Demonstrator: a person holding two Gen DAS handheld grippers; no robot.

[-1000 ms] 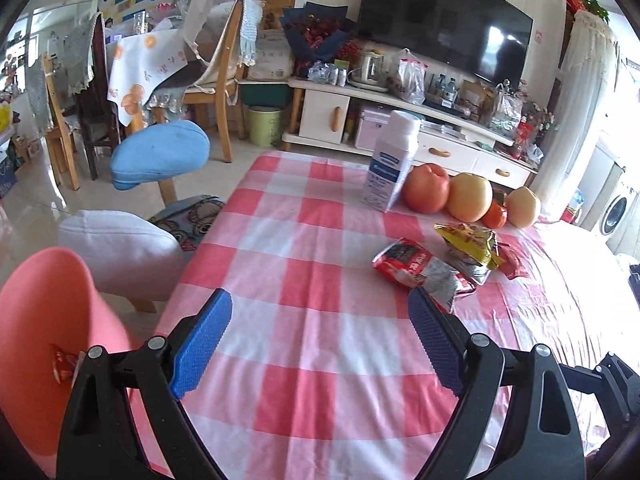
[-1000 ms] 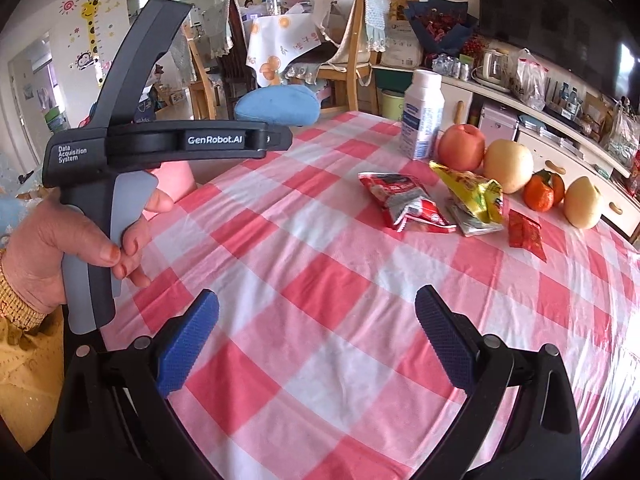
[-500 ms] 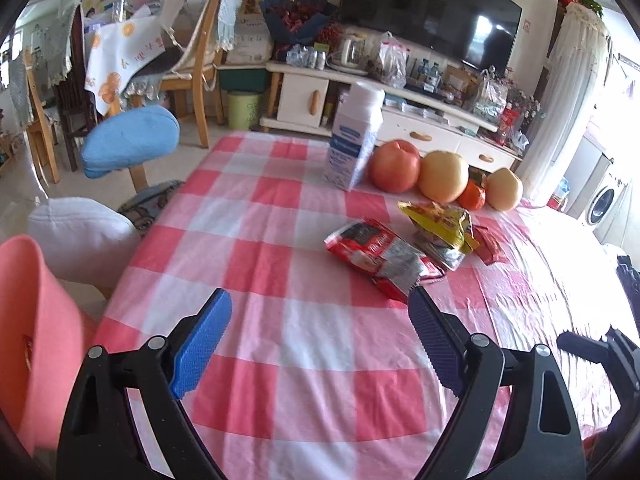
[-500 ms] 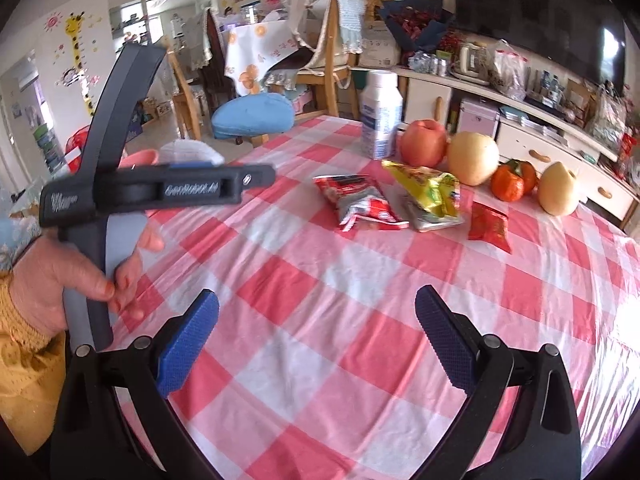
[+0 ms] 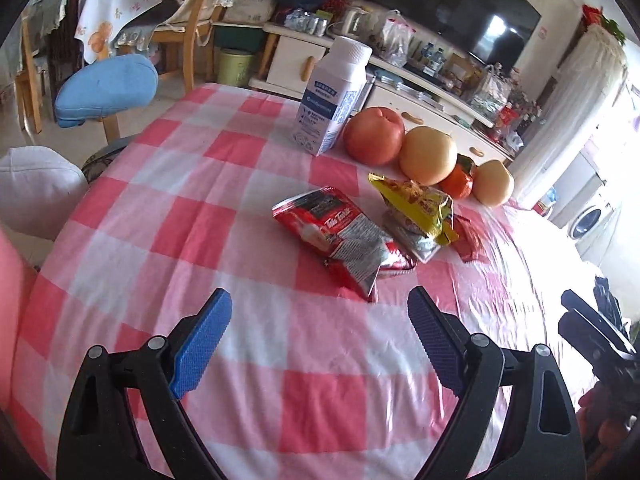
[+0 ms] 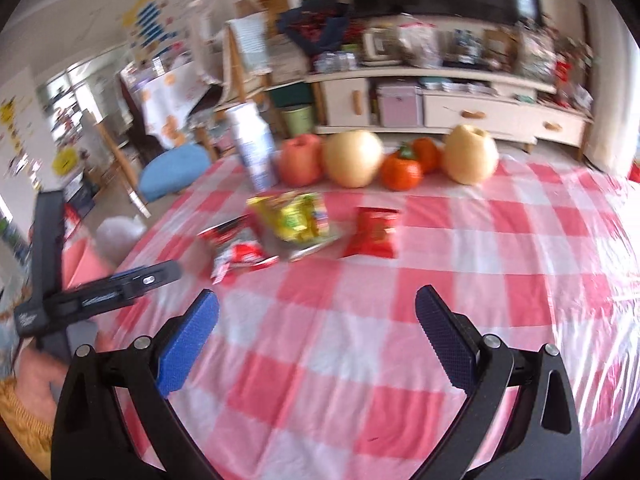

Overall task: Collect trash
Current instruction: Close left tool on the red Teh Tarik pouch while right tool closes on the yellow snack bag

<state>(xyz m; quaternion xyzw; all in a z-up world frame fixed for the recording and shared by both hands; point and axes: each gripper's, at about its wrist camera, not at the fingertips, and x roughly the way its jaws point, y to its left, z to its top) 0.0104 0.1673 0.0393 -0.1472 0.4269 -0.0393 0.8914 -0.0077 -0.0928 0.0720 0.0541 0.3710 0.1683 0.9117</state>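
Three empty snack wrappers lie on the pink checked tablecloth (image 5: 224, 216): a red and silver one (image 5: 344, 240), a yellow one (image 5: 416, 208) partly over a silver packet, and a small red sachet (image 5: 468, 232). In the right wrist view they show as the red and silver wrapper (image 6: 236, 252), the yellow wrapper (image 6: 294, 218) and the red sachet (image 6: 374, 232). My left gripper (image 5: 320, 344) is open and empty, just short of the red and silver wrapper. My right gripper (image 6: 316, 340) is open and empty, farther back over the cloth (image 6: 480, 264).
A white milk bottle (image 5: 334, 96), an apple (image 5: 374, 134), two pears (image 5: 428, 156) and oranges (image 5: 456, 184) stand behind the wrappers. A pink bin (image 5: 10, 280) sits at the table's left edge. Stools (image 5: 104, 88) and chairs stand beyond. The other gripper's body shows in the right wrist view (image 6: 80, 296).
Both grippers have moved forward over the table toward the wrappers, which now look larger and closer. The right view has swung right and is blurred. Both jaws stay open.
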